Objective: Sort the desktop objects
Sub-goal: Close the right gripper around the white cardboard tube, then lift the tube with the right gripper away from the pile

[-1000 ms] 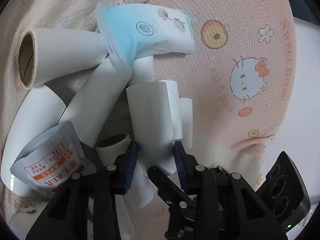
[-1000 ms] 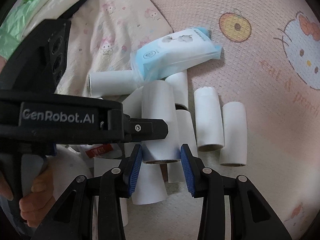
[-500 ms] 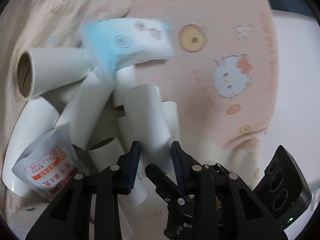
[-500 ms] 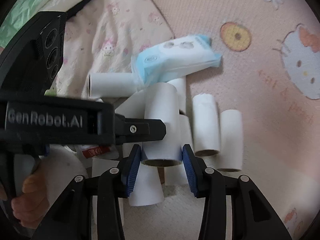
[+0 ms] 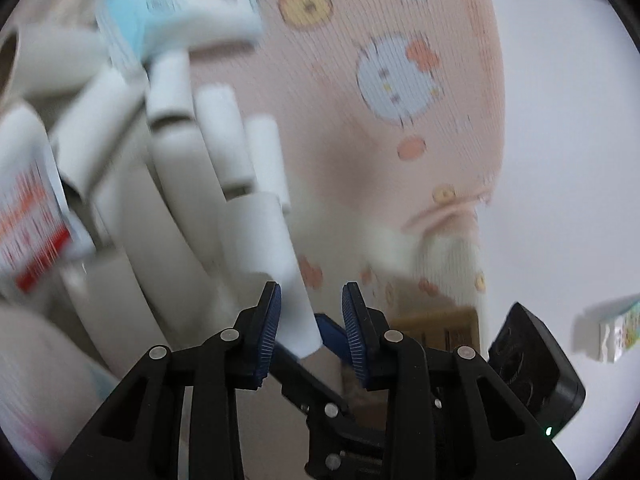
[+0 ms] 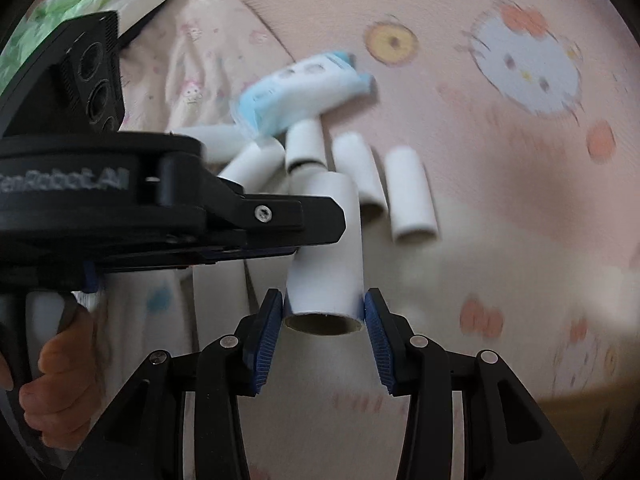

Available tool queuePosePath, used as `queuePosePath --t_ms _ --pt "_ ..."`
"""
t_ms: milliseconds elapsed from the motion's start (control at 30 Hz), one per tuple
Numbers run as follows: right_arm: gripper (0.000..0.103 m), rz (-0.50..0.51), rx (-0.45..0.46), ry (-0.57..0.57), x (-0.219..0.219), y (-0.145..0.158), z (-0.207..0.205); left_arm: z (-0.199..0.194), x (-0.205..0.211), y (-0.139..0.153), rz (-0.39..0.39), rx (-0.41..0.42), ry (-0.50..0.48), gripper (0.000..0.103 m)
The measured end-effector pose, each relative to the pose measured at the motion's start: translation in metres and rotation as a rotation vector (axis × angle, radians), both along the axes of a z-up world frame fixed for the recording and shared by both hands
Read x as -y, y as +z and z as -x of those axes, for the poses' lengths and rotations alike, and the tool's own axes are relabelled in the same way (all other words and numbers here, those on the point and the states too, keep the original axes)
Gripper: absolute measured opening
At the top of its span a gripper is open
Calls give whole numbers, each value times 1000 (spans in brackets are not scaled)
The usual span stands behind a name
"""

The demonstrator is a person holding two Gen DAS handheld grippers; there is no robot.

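Both grippers hold one white cardboard tube [image 6: 326,248], lifted above the pink Hello Kitty mat [image 6: 500,184]. My right gripper [image 6: 323,322] is shut on its open near end. My left gripper [image 5: 311,312] is shut across the tube [image 5: 268,248], which touches only its left pad; in the right wrist view the left gripper's body [image 6: 168,216] crosses from the left. Several more white tubes [image 6: 410,196] lie on the mat, with a blue-and-white tissue pack [image 6: 300,92] on top of the far ones. A red-and-white pouch [image 5: 32,224] lies at left.
A cream printed cloth [image 6: 192,72] and a green bag [image 6: 80,0] lie at the far left. A brown cardboard box [image 5: 436,324] sits below the mat's edge, and a small colourful box [image 5: 616,332] is at the far right. The right gripper's body [image 5: 532,368] shows at lower right.
The tube has been lifted off the pile and drawn back and right from it, held by both grippers. Both views are blurred by the motion.
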State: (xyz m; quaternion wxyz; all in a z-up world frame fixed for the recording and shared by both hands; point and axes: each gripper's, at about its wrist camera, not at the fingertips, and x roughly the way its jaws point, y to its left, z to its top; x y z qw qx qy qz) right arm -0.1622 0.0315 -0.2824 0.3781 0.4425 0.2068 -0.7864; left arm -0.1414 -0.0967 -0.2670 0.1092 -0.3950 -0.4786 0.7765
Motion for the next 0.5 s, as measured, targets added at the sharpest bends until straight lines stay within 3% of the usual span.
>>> queuePosePath --t_ms 100,200,367,500 --pt "40 2 30 -66 -25 -3 -7 -3 -23 -3 14 28 -68 35" --pt "39 22 64 -83 -44 -7 -16 -1 -48 -3 115 60 -140 35" --pt "38 -5 105 -139 -64 -21 -26 -1 -71 -13 172 124 -225 35" --pt "39 29 178 -189 -88 -28 -28 -2 -68 -14 148 124 -214 38"
